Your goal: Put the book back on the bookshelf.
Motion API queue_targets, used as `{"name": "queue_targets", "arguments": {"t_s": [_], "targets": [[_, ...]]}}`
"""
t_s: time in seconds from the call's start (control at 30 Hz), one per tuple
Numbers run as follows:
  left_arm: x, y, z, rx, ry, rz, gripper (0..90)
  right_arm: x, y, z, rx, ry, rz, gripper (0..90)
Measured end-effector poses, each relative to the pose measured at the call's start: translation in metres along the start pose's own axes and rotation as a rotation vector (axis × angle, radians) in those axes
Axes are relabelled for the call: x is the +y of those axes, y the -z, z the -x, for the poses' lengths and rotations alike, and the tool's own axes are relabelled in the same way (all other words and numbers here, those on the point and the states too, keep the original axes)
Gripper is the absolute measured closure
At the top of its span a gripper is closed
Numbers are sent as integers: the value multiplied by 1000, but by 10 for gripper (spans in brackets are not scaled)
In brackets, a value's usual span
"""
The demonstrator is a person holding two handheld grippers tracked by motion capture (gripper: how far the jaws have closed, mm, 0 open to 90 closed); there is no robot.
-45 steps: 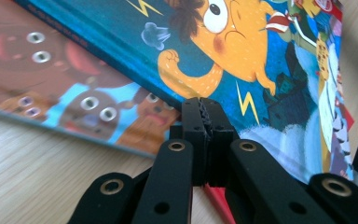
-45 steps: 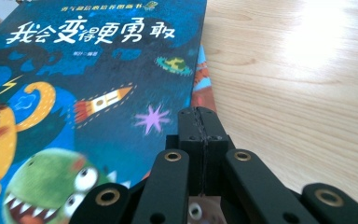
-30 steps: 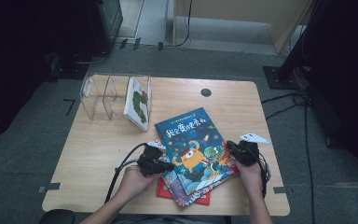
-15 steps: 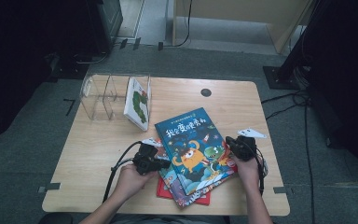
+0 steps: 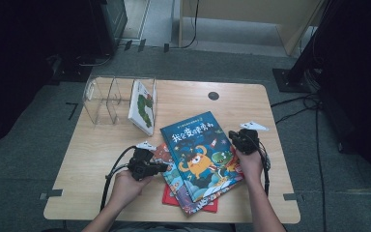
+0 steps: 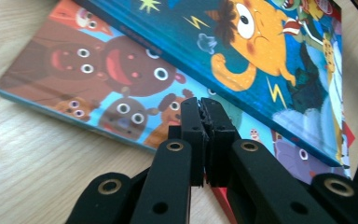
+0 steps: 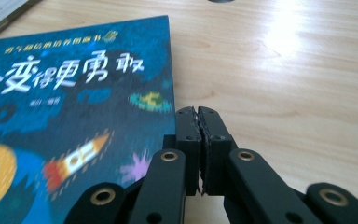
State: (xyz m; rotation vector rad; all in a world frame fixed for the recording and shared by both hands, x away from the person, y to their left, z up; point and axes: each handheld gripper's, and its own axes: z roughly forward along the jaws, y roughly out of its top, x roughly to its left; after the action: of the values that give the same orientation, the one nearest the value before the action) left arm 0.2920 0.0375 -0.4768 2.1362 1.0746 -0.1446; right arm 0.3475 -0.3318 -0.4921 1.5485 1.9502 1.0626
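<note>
Wooden counter (image 5: pixel 188 96), person's forearms entering from 6 o'clock. Stack of picture books at counter centre toward 5 o'clock: blue book (image 5: pixel 200 153) on top, brown-cover book (image 6: pixel 98 79) beneath, red book (image 5: pixel 174 198) at bottom. Left gripper (image 5: pixel 163 167) at stack's 9 o'clock edge, jaws pressed together, empty, tips over brown-cover book. Right gripper (image 5: pixel 232 136) at blue book's 3 o'clock edge, jaws closed, holding nothing, just beside cover. Clear acrylic rack (image 5: pixel 107 99) at 10 o'clock; green-and-white book (image 5: pixel 142 106) leaning against its side. Dark round hole (image 5: pixel 213 95) at 12 o'clock.
</note>
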Motion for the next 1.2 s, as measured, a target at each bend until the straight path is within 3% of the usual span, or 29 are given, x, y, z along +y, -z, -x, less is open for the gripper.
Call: {"name": "queue_targets", "arguments": {"t_s": [0.17, 0.43, 0.63, 1.0, 1.07, 1.2], "targets": [[-2, 5, -5, 11, 13, 5, 892, 9, -15, -7, 0, 25, -16, 882], [-10, 12, -9, 33, 35, 14, 889, 19, -25, -11, 4, 23, -40, 885], [-15, 15, -11, 47, 45, 14, 888, 25, -32, -12, -37, 34, -61, 881], [-20, 21, -14, 63, 63, 27, 887, 30, -42, -7, -23, -7, -91, 900], [-20, 22, -15, 64, 70, 30, 886, 32, -43, -8, -32, 2, -102, 900], [-21, 23, -16, 67, 72, 29, 886, 33, -45, -11, 2, 14, -111, 900]]}}
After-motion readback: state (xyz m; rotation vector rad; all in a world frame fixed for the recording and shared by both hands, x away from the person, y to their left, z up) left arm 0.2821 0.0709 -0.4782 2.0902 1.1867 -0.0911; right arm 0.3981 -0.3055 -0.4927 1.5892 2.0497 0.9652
